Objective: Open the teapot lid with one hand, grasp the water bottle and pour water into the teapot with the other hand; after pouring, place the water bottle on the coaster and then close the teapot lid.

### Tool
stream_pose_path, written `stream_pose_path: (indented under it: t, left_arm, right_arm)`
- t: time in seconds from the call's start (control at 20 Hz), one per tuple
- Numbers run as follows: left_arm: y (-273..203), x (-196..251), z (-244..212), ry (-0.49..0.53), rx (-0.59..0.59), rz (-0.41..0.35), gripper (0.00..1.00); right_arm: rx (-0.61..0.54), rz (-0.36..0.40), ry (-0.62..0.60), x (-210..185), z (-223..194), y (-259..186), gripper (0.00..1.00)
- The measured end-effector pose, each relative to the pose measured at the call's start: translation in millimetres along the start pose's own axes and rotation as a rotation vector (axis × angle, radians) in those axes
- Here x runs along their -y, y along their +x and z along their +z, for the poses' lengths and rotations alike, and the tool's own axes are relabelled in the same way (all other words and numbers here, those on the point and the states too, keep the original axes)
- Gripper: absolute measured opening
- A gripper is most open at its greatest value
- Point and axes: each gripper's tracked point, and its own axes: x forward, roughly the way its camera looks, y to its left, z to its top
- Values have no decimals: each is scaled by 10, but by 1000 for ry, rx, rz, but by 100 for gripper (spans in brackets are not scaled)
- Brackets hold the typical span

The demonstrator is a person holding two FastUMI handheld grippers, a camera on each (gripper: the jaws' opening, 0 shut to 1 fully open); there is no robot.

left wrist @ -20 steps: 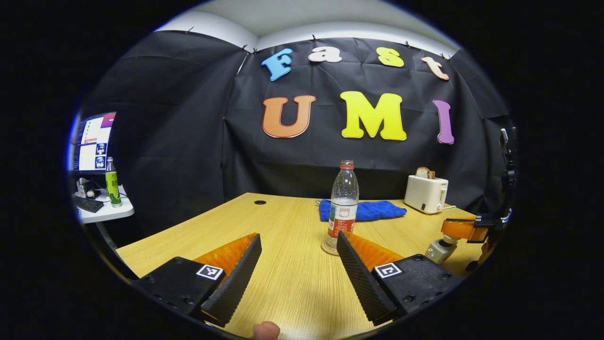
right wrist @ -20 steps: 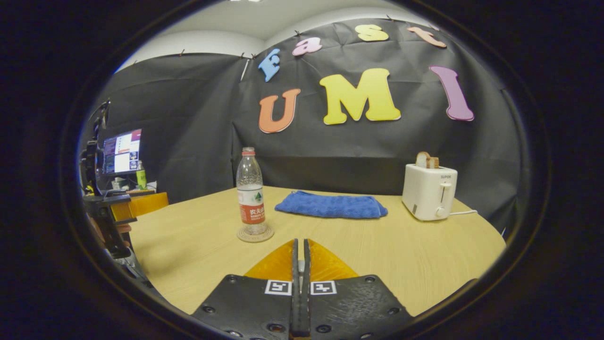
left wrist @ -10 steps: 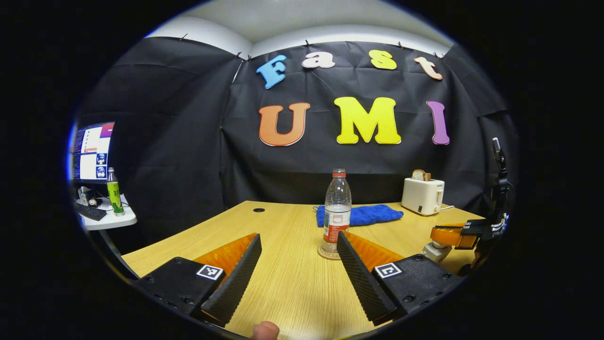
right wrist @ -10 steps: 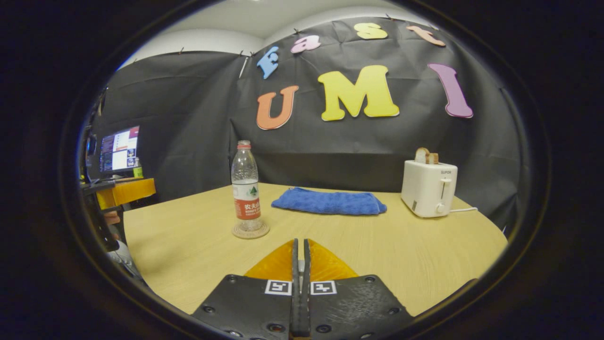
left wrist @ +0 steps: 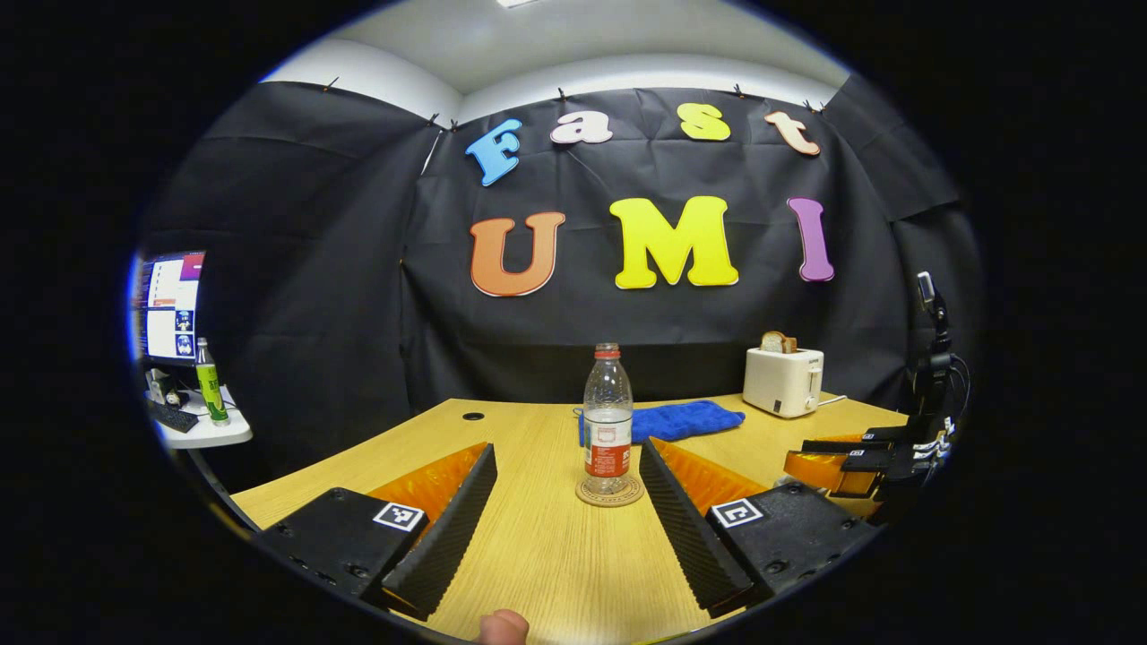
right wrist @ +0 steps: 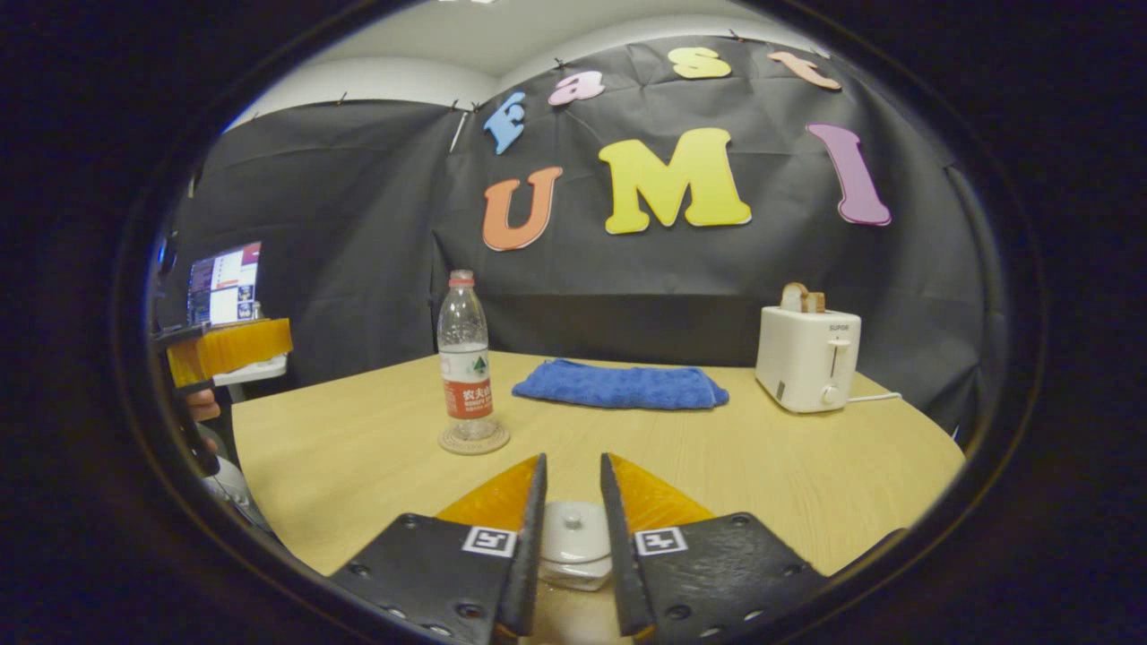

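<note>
Sitting on its round woven coaster (left wrist: 609, 493) on the wooden table (left wrist: 556, 555), the clear plastic water bottle (left wrist: 607, 421) stands apart from the wide-open left gripper (left wrist: 568, 502). The right gripper (right wrist: 572, 511), partly open, straddles the white teapot lid (right wrist: 573, 533). A bump might shift the lid crooked.

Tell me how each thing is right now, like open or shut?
water bottle: upright on the coaster, cap on
teapot lid: sitting on the teapot
right gripper: open, fingers either side of the lid
left gripper: open, holding nothing
toaster: bread sticking up
blue towel: folded flat
</note>
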Motion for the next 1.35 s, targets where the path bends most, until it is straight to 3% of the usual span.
stream_pose_path:
  t: [0.05,0.1,0.2,0.35,0.6,0.9,1.0,1.35]
  left_arm:
    - [-5,56,35,-3,8,-7,100]
    - [-18,112,77,-3,16,-15,100]
    - [-60,226,176,6,41,-26,100]
    - [-117,471,292,12,75,-57,100]
    - [-278,858,395,-6,112,-103,100]
    - [-420,1105,301,48,120,-139,99]
    - [-459,1198,246,36,107,-170,98]
    - [-360,834,153,-3,62,-90,98]
  right_arm:
    - [17,-8,11,25,69,-53,41]
    - [38,-20,21,48,145,-112,62]
    - [87,-73,28,165,337,-276,83]
    - [156,-182,21,405,576,-620,98]
    - [208,-343,-43,696,771,-1379,98]
    - [243,-450,-43,805,787,-1987,98]
    - [253,-464,-47,779,799,-2076,97]
    - [249,-443,-84,526,859,-2004,97]
